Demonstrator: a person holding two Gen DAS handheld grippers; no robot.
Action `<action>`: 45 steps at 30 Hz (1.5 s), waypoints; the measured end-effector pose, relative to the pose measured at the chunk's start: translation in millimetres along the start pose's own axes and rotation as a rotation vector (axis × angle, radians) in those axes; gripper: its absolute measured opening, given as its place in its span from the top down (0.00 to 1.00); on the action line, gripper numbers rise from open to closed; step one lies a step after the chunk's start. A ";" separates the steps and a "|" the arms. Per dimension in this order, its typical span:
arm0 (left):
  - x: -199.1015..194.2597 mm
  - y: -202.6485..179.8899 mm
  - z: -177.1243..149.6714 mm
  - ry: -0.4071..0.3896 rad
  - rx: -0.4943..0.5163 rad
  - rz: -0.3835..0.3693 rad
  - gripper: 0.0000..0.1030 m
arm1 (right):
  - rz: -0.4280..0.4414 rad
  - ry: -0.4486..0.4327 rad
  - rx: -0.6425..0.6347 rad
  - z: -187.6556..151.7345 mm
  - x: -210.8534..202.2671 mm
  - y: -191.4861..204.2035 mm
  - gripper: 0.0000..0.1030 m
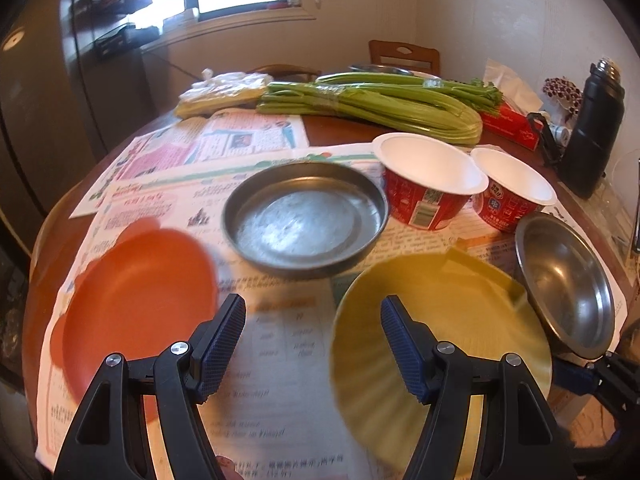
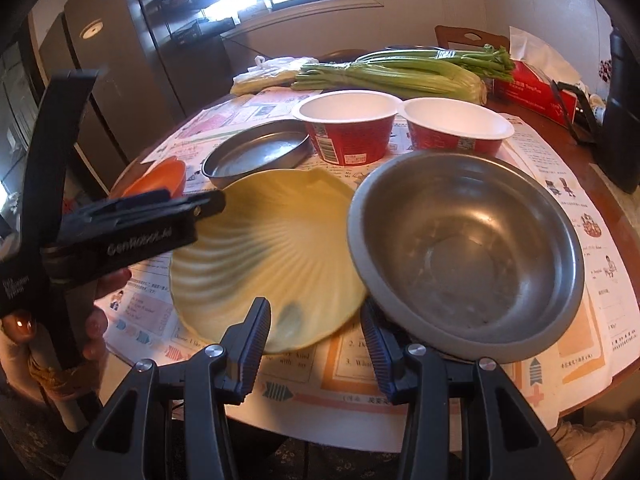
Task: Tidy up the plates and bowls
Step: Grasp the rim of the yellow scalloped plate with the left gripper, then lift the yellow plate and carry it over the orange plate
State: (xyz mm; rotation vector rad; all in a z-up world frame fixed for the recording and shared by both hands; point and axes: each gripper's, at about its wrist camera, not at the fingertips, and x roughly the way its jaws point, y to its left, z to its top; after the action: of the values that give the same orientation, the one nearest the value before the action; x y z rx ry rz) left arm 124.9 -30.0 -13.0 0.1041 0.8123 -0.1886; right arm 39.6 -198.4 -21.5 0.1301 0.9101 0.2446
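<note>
Right claw (image 2: 314, 308): clenched to its narrow setting, a slot left between the pads, nothing clamped there. Poised low over the near edge of the bench (image 1: 340, 130), aimed at the seam between the yellow ribbed plate (image 2: 272, 248) and the steel bowl (image 2: 472, 256). Right-hand pad tip tucked under the bowl's near rim; contact not determinable.

Left claw (image 1: 313, 302): released, empty. Held above bare newspaper (image 1: 280, 360), between the orange plate (image 1: 140, 292) on its left and the yellow ribbed plate on its right, touching neither.

Location of task items, all on the newspaper-covered bench:
- Orange plate: near left, alone.
- Shallow steel dish (image 1: 304, 220): centre, behind the two plates, alone.
- Yellow ribbed plate: near centre.
- Steel bowl: near right, tilted, its left rim overlapping the edge of the yellow plate. Resting on that edge or merely raised above it: not determinable.
- Two red paper bowls (image 1: 428, 184) (image 1: 512, 200): side by side behind the steel bowl, rims touching or nearly so, not nested.

Non-task items at the far side: celery bunch (image 1: 372, 104), black flask (image 1: 596, 120).

Progress, judged: early. No stack formed; no like item nested in its like. Only possible start: the steel bowl at the yellow plate.

Remaining, judged: gather the plates into one pile, nest the paper bowls, place the steel bowl and the steel dish with their group. Nearly the whole task left.
</note>
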 end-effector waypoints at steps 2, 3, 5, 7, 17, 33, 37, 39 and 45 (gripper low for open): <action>5.8 -4.2 2.3 0.005 0.020 -0.009 0.30 | -0.011 -0.002 -0.011 1.5 3.0 3.0 0.55; 9.0 -5.5 2.7 0.011 0.024 -0.010 0.30 | -0.015 -0.001 -0.014 2.6 4.9 4.2 0.55; 14.9 -7.5 3.5 0.021 0.029 -0.017 0.30 | -0.025 -0.004 -0.019 4.5 7.7 5.3 0.55; 19.7 -8.1 2.1 0.035 0.030 -0.029 0.30 | -0.038 -0.003 -0.030 5.9 11.1 7.4 0.55; 21.9 -4.3 -9.1 0.062 0.015 -0.101 0.56 | -0.036 -0.001 -0.060 10.3 20.2 18.1 0.52; -36.7 50.2 -17.0 -0.039 -0.114 -0.046 0.56 | 0.076 -0.045 -0.126 27.8 9.8 58.5 0.52; -46.8 72.6 -18.5 -0.062 -0.162 -0.011 0.56 | 0.100 -0.055 -0.172 36.3 11.9 80.4 0.52; -49.8 84.3 -18.6 -0.068 -0.181 0.011 0.56 | 0.113 -0.061 -0.196 39.0 13.9 92.6 0.52; -47.5 118.2 -13.4 -0.065 -0.211 0.080 0.55 | 0.132 -0.064 -0.260 49.2 26.4 125.9 0.52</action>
State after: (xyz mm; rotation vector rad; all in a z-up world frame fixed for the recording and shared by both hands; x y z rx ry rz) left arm 107.9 93.8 14.8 -0.0681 0.7569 -0.0303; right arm 74.7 -70.4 15.3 -0.0429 0.8000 0.4760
